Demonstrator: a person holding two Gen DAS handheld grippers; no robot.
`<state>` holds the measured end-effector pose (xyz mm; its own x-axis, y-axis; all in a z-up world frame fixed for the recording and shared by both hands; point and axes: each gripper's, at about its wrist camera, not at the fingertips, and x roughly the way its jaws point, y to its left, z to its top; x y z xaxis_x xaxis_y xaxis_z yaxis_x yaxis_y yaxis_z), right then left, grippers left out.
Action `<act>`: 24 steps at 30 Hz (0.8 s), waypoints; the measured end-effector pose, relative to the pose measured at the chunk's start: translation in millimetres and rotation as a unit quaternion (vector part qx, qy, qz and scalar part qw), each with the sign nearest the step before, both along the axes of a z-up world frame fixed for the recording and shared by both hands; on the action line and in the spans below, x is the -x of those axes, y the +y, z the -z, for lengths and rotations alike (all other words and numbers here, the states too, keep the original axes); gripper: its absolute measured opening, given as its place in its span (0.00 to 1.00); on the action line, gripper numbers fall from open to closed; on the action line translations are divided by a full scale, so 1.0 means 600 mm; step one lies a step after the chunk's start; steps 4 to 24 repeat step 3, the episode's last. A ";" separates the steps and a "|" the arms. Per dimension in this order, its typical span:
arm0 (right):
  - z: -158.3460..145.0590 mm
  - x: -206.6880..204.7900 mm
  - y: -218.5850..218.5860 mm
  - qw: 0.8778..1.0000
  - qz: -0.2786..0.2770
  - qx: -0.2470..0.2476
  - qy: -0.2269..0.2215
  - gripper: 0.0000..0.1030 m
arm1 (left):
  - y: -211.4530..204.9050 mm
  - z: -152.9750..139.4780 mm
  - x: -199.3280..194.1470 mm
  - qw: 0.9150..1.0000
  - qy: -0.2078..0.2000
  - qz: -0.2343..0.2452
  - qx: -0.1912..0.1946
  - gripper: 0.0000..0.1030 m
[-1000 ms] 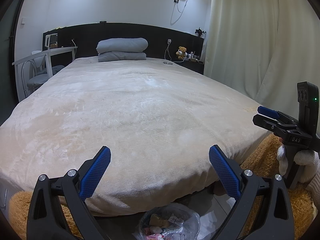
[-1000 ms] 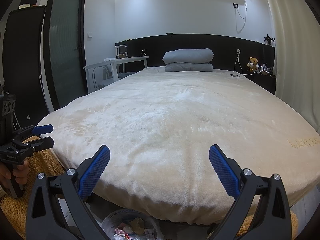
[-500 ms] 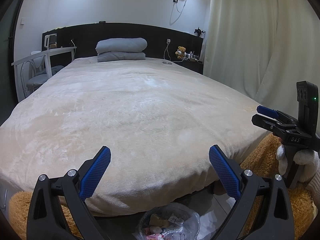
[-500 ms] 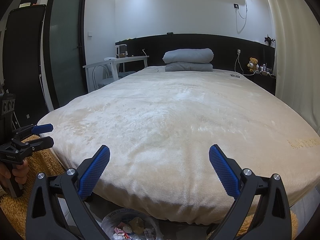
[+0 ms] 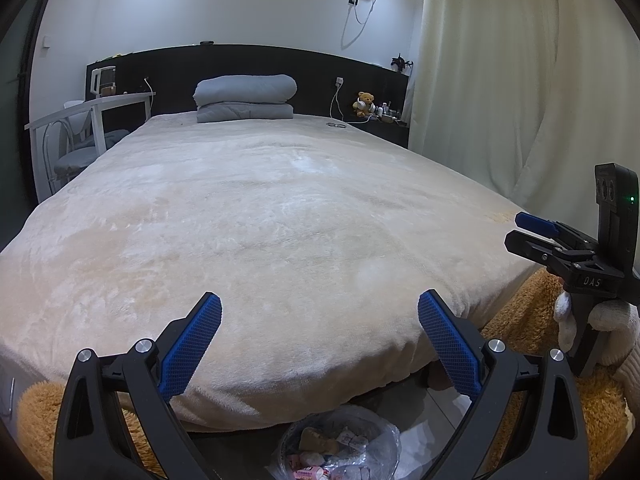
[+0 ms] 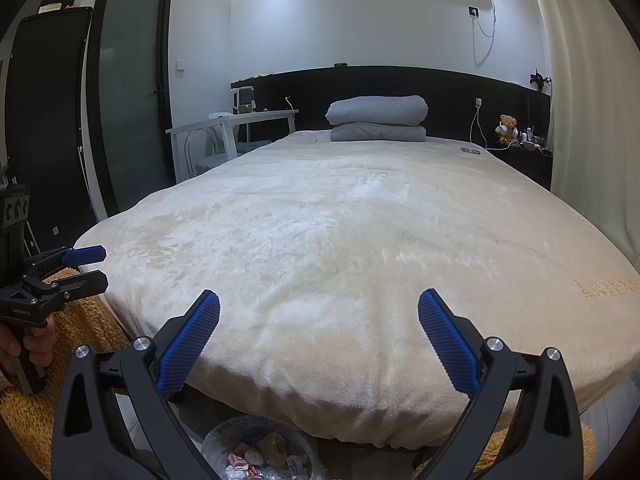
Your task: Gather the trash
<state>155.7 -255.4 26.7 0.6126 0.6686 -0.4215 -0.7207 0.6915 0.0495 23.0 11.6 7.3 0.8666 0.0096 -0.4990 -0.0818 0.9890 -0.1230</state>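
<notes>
The wide cream plush bed blanket (image 5: 280,216) looks soft and fuzzy, with a faint sheen. The clear crinkled plastic trash bag (image 5: 340,440) is glossy. The shaggy golden-brown pile rug (image 6: 80,336) looks rough. The left gripper (image 5: 320,324) has matt black plastic arms, blue dimpled pads (image 5: 192,344) and shiny metal screws.

Almost nothing differs across the second. In the left wrist view the right tool (image 5: 524,232) sits a touch lower and further left against the bed's right edge than it did a second ago. In the right wrist view the left tool (image 6: 90,268) sits slightly higher by the bed's left corner. Both shifts are very small.
</notes>
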 end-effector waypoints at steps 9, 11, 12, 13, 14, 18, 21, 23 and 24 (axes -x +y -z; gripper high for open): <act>0.001 0.000 -0.001 1.000 0.000 0.001 0.000 0.95 | -0.002 0.000 0.000 1.000 0.000 0.001 -0.001 0.94; 0.001 0.000 -0.001 1.000 0.000 0.001 0.000 0.95 | -0.002 0.000 0.000 1.000 0.000 0.001 -0.001 0.94; 0.001 0.000 -0.001 1.000 0.000 0.001 0.000 0.95 | -0.002 0.000 0.000 1.000 0.000 0.001 -0.001 0.94; 0.001 0.000 -0.001 1.000 0.000 0.001 0.000 0.95 | -0.002 0.000 0.000 1.000 0.000 0.001 -0.001 0.94; 0.001 0.000 -0.001 1.000 0.000 0.001 0.000 0.95 | -0.002 0.000 0.000 1.000 0.000 0.001 -0.001 0.94; 0.001 0.000 -0.001 1.000 0.000 0.001 0.000 0.95 | -0.002 0.000 0.000 1.000 0.000 0.001 -0.001 0.94; 0.001 0.000 -0.001 1.000 0.000 0.001 0.000 0.95 | -0.002 0.000 0.000 1.000 0.000 0.001 -0.001 0.94; 0.001 0.000 -0.001 1.000 0.000 0.001 0.000 0.95 | -0.002 0.000 0.000 1.000 0.000 0.001 -0.001 0.94; 0.001 0.000 -0.001 1.000 0.000 0.001 0.000 0.95 | -0.002 0.000 0.000 1.000 0.000 0.001 -0.001 0.94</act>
